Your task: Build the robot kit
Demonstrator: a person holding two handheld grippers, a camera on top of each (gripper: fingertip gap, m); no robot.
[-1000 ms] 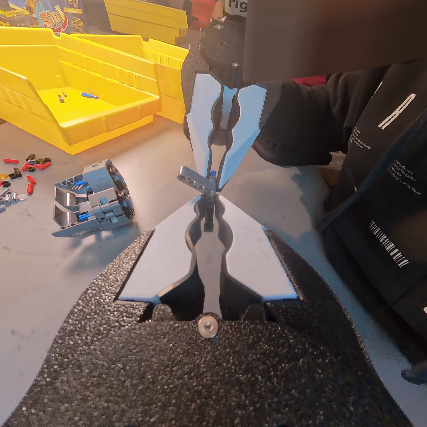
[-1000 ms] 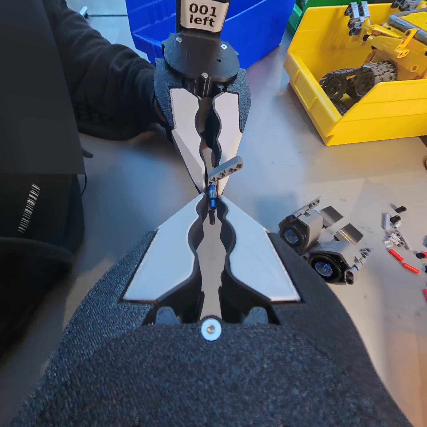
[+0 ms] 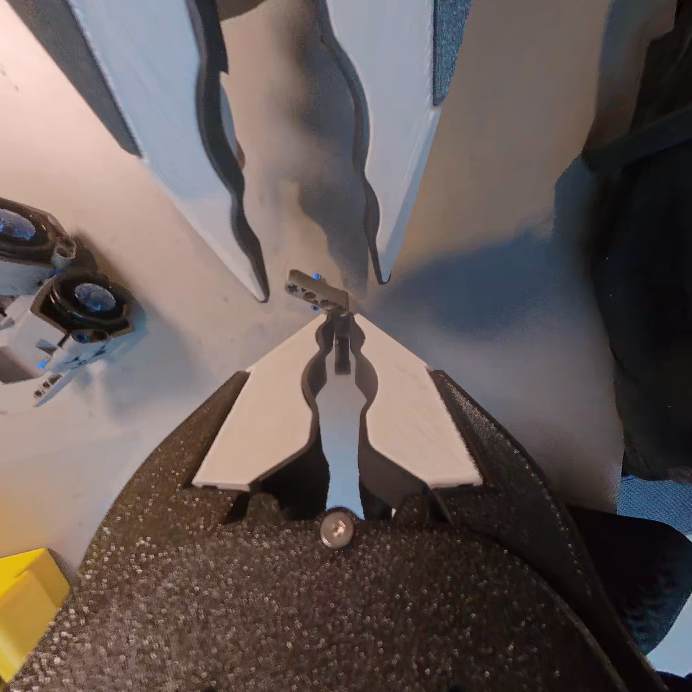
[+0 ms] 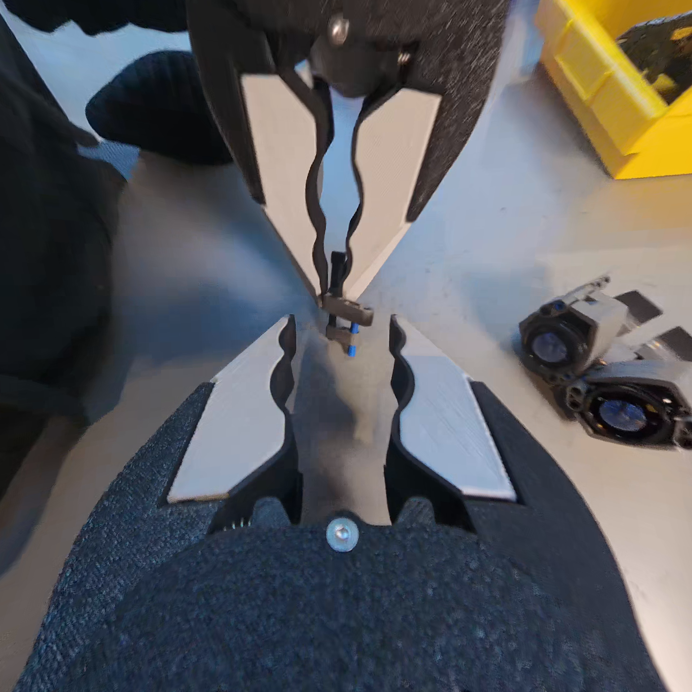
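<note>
My left gripper is shut on a short black axle that carries a small grey beam with holes at its far end. In the right wrist view the left gripper comes in from the top, holding the same grey beam, with a second small grey piece and a blue pin hanging just under it. My right gripper is open and empty, its fingertips on either side of that small assembly and not touching it. It also shows in the left wrist view, reaching in from the top.
A grey and black brick model with round lenses lies on the grey table to the right; it also shows in the left wrist view. A yellow bin stands at the back right. A person's dark sleeve is at the left.
My right gripper has opened and let go of the blue pin, which now stays in the small assembly. Both grippers have come closer together and lower over the table.
</note>
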